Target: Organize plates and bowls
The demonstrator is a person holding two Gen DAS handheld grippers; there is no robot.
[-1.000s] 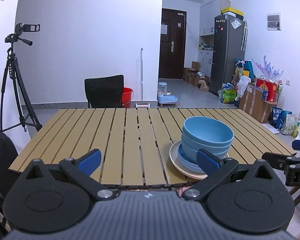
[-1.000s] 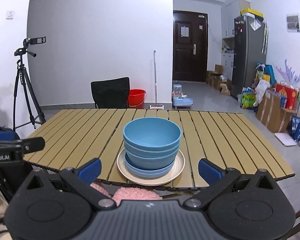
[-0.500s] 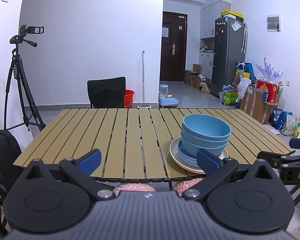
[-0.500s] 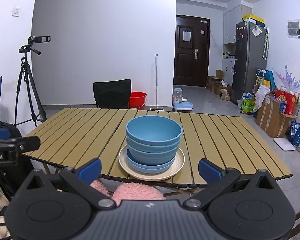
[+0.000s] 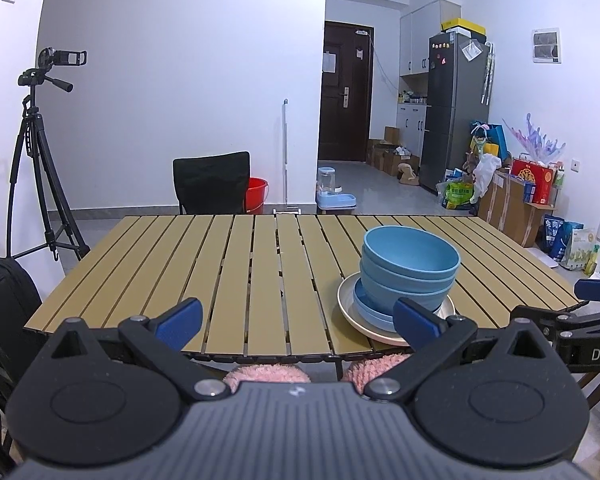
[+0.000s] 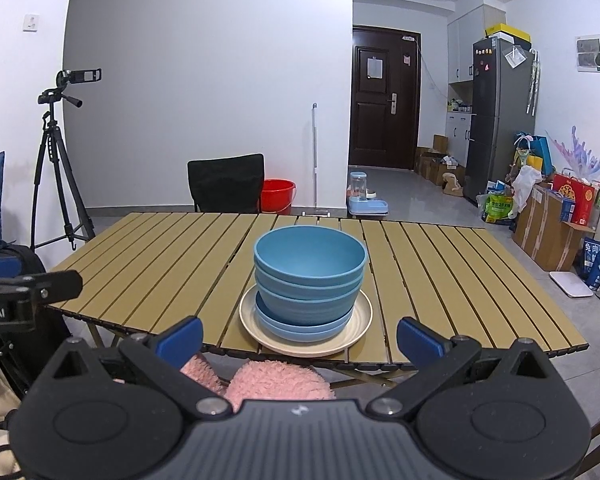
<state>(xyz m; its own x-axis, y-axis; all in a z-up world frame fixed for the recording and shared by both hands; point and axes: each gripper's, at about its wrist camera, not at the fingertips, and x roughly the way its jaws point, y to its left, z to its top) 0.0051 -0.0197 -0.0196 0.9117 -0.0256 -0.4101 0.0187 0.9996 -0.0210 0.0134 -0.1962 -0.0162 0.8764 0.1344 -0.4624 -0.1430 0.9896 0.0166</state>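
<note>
1. Bowls (image 6: 310, 268) in blue sit nested in a stack on a blue plate (image 6: 304, 326), which rests on a wider cream plate (image 6: 256, 320); the whole pile stands at the near edge of the slatted table (image 6: 440, 280)
2. Seen from the right wrist, the right gripper (image 6: 299, 336) has its jaws spread wide with nothing between them, and the stack lies ahead of the gap, centred between the two blue fingertips (image 6: 180, 338) and clear of both
3. The left gripper (image 5: 298, 320) is likewise wide apart and holds nothing; from its own camera the bowls (image 5: 410, 264) sit ahead and toward its right jaw, whose fingertip overlaps the cream plate (image 5: 350, 312) in the view, though contact cannot be judged
4. Bare table slats (image 5: 220, 272) fill the space ahead of the left gripper's left jaw
5. Pink fluffy fabric (image 6: 276, 380) shows below the table edge, just behind the jaws in both views
6. Beyond the table, a black chair (image 6: 226, 182) and a red bucket (image 6: 278, 194) stand ahead of the right gripper's gap, with a tripod and camera (image 6: 58, 160) beyond its left jaw
</note>
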